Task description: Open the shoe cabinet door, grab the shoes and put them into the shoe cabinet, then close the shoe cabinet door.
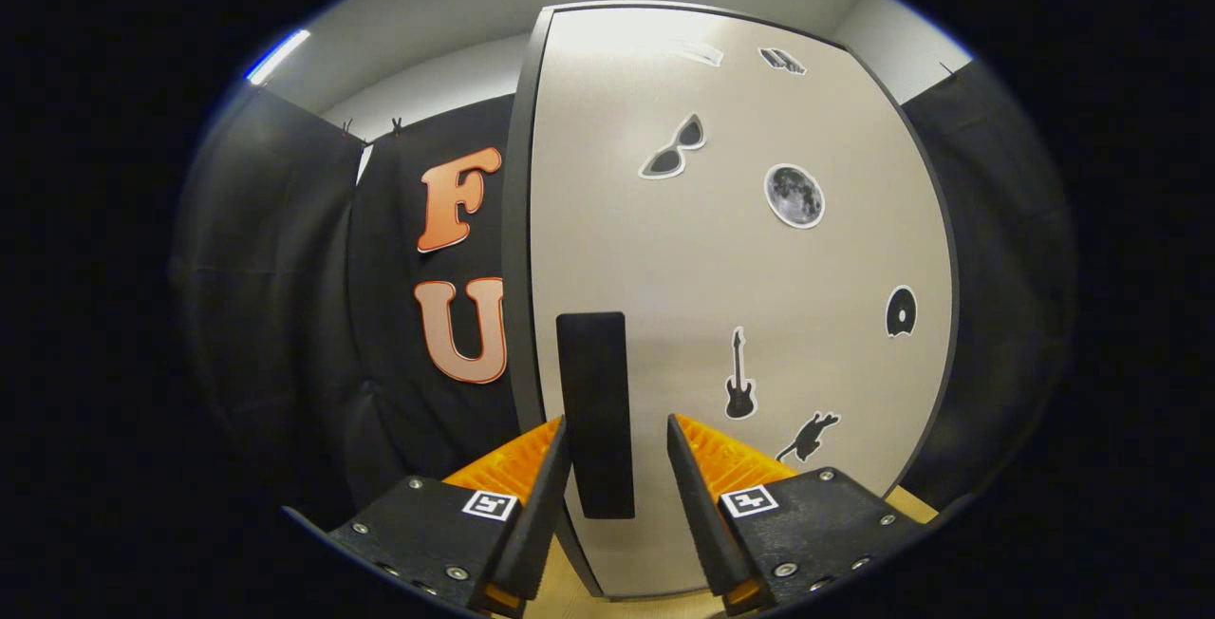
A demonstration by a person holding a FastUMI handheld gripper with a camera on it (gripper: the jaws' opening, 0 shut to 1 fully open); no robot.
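Note:
The shoe cabinet door is a tall beige panel with a dark frame and several black stickers on it. It stands closed right in front of me. A black upright handle sits near the door's left edge. My gripper is open, its orange and black fingers on either side of the handle's lower half. The left finger is close to the handle and the right one stands a little apart from it. Neither finger visibly presses on it.
Black cloth walls hang to the left and right of the cabinet. A strip of light wooden floor shows under the door between the fingers.

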